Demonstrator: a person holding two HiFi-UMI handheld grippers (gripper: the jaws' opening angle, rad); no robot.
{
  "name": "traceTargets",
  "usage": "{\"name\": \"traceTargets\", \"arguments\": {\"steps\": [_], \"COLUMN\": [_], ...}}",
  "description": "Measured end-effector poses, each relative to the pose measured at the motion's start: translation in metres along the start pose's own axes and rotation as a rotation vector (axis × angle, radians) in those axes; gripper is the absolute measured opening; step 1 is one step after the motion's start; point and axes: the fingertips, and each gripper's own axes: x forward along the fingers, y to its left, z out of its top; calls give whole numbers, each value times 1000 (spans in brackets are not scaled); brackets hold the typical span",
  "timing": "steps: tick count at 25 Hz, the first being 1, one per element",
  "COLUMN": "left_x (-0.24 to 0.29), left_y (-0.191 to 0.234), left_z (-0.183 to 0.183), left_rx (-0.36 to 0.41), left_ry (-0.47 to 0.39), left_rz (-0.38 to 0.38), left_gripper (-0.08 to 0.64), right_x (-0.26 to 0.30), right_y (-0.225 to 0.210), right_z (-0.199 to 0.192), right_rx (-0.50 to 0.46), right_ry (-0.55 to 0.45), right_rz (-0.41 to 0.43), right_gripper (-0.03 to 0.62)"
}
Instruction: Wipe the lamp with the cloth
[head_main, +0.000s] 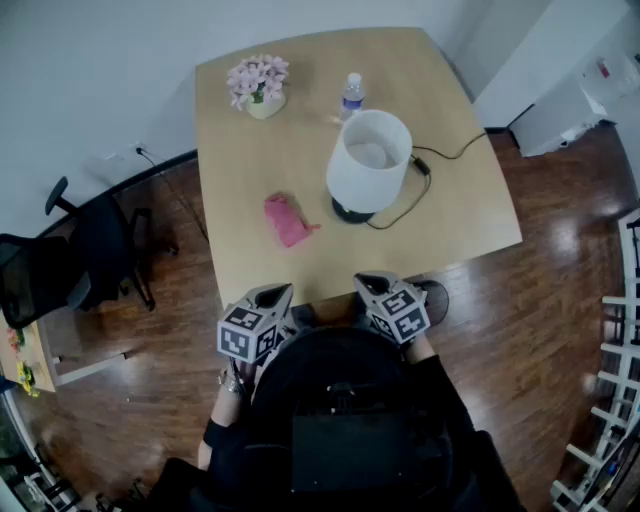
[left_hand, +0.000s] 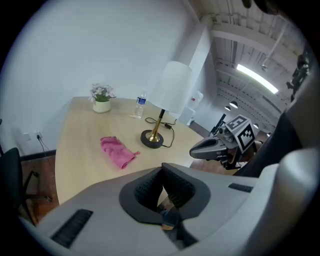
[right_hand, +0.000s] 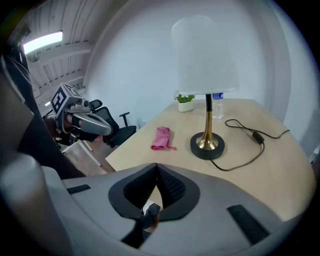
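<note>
You hold your left claw and your right claw side by side at the near edge of the worktop, both tilted forward and down. Each claw has its jaws pressed together with nothing between them (each claw's own view shows the dark ribbed pads meeting at the tips).

The pink cloth lies crumpled on the worktop, ahead of your left claw and well apart from it. It sits just to the left of the lamp, near the base but not touching it. The lamp stands upright ahead of your right claw, with a white shade, a brass stem and a round black base. Its black cord loops from the base across the worktop toward the far right edge.

Farther back, a water bottle stands behind the lamp, and a pot of flowers sits to the bottle's left near the far edge. A black office chair stands on the dark wooden floor, off to the left of the worktop.
</note>
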Motion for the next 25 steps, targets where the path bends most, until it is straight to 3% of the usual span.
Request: {"name": "traceTargets", "arguments": {"steps": [12,20,25], "left_x": [-29,-43,-54], "left_y": [43,69,80], "left_z": [-12,-16,-26], "left_rx": [-34,-45,-67], "left_ry": [10,1,28], "left_rz": [31,51,65], "left_gripper": [3,3,3], "right_x": [113,189,231], "right_y": [32,30,10], "right_z": [67,98,111], "right_rx": [-67,-49,-74], "right_ry": [-4,26,32], "right_rz": [13,-56,-140], "right_gripper": [173,339,350]}}
